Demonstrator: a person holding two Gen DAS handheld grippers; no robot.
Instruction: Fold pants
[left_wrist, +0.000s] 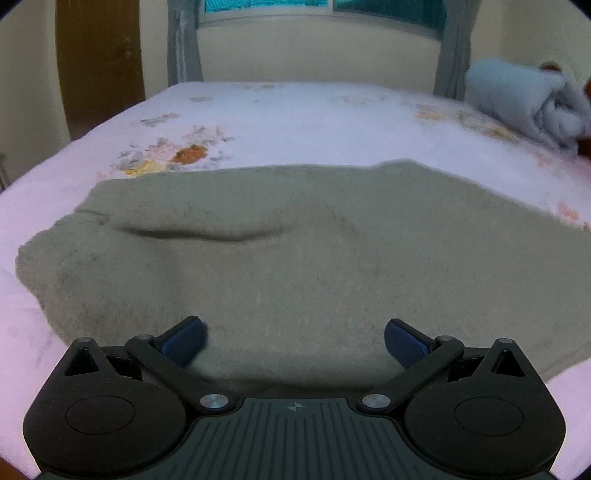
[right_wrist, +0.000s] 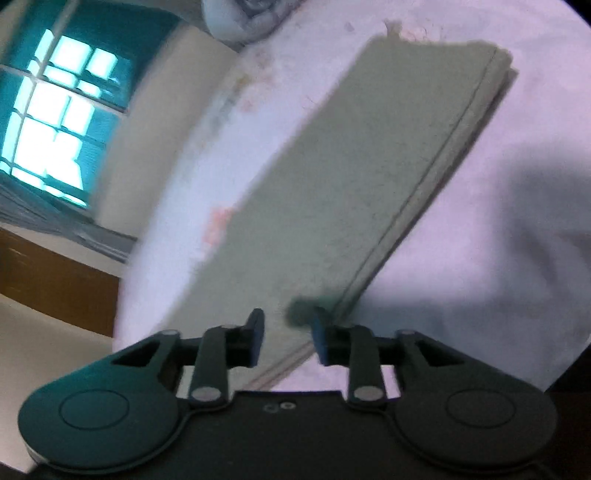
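Pants, grey-green, lie flat on the bed, spread across its near half. One long crease runs through the cloth left of centre. In the right wrist view the pants show as a long folded strip, layers stacked, the layered edge running along its right side toward the far end.

Left gripper: jaws wide apart, nothing between them. It hangs over the near edge of the pants, tilted downward; whether the blue pads touch the cloth cannot be told.

Right gripper: jaws parted by a narrow gap. The near end of the folded strip lies under that gap, but the pads do not press on it; nothing is held. A dark shadow sits on the cloth just beyond the right pad. View is motion-blurred.

Bed sheet is pale pink-white with a flower print, visible past the far left edge of the pants. A rolled grey blanket lies at the far right corner of the bed, well apart from the pants. Window on the far wall, grey curtains on both sides; brown door at far left.
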